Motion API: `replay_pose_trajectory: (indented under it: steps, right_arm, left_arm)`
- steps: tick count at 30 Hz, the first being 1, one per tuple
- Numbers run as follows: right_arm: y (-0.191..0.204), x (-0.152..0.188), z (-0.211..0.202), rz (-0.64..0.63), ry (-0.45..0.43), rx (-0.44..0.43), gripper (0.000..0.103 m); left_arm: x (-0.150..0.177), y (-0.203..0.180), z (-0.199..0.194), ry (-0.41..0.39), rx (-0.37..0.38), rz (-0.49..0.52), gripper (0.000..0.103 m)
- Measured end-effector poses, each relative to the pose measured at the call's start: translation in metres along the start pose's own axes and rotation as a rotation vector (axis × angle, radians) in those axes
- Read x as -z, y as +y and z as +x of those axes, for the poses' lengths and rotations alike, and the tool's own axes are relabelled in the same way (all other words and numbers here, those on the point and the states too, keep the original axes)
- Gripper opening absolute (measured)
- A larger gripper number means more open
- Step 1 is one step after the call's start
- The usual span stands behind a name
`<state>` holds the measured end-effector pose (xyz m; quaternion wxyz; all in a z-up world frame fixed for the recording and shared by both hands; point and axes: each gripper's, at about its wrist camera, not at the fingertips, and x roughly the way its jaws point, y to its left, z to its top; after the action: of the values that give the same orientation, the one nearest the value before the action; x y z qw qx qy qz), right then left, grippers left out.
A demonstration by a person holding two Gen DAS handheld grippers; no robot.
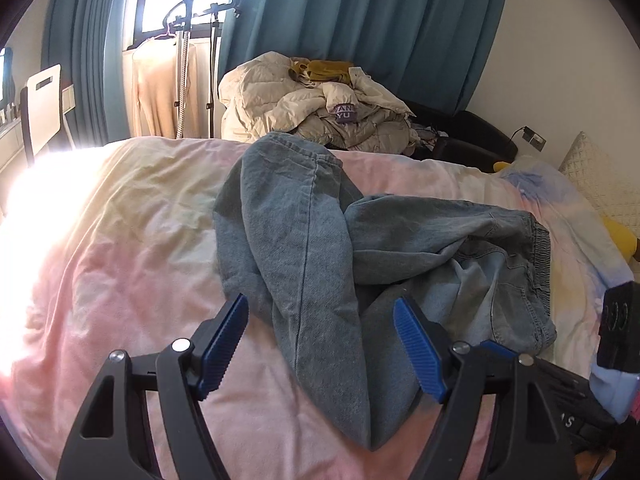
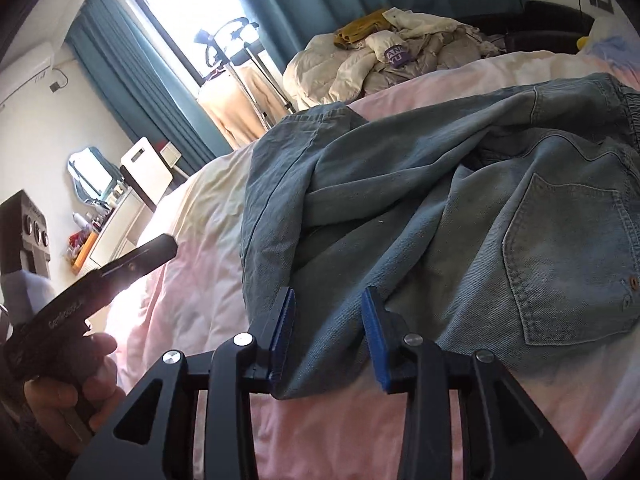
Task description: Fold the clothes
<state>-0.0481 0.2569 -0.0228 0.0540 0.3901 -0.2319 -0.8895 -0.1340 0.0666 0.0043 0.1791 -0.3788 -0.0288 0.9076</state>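
Observation:
A pair of blue-grey jeans (image 1: pixel 312 248) lies crumpled on the pink bed cover (image 1: pixel 120 264), legs crossed over each other, elastic waistband to the right. My left gripper (image 1: pixel 320 340) is open, its blue pads (image 1: pixel 222 344) either side of a trouser leg end, not closed on it. In the right wrist view the jeans (image 2: pixel 460 216) show a back pocket (image 2: pixel 568 260). My right gripper (image 2: pixel 328 332) is open with a fold of denim lying between its pads (image 2: pixel 376 332). The left gripper's body (image 2: pixel 100 280) and the hand holding it show at the left.
A heap of cream quilted bedding and clothes (image 1: pixel 304 100) sits beyond the bed's far edge. A garment steamer stand (image 1: pixel 192 60) and teal curtains (image 1: pixel 380 32) stand by the window. A white chair (image 1: pixel 44 104) and desk are at left. A quilted pillow (image 1: pixel 600 176) lies at right.

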Motion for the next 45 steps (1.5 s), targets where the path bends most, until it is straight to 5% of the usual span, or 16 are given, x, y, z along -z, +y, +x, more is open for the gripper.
replay_pose_trajectory:
  steps: [11,19,24,28,30,35,45]
  right_arm:
    - [-0.025,-0.027,0.009,-0.113,-0.115,0.227,0.035]
    - [-0.06,-0.039,0.034,-0.034,-0.123,0.223,0.035]
    - [-0.074,-0.043,0.04,0.005,-0.163,0.22,0.035]
    - [-0.082,-0.044,0.04,0.034,-0.187,0.218,0.035]
    - [-0.083,-0.045,0.041,0.041,-0.182,0.209,0.035]
    - [-0.077,-0.046,0.039,0.011,-0.2,0.211,0.035]
    - [-0.068,-0.044,0.027,-0.034,-0.254,0.227,0.035]
  left_arm:
    - [-0.103,-0.065,0.141,0.096,-0.089,0.148,0.078]
    - [-0.142,-0.066,0.252,0.252,-0.202,0.174,0.078]
    - [-0.137,-0.073,0.286,0.313,-0.311,0.234,0.077]
    - [-0.137,-0.067,0.292,0.301,-0.35,0.202,0.069]
    - [-0.135,-0.064,0.293,0.291,-0.393,0.193,0.042]
    - [-0.136,-0.056,0.277,0.259,-0.442,0.175,0.005]
    - [-0.14,-0.053,0.141,0.067,-0.421,0.15,0.002]
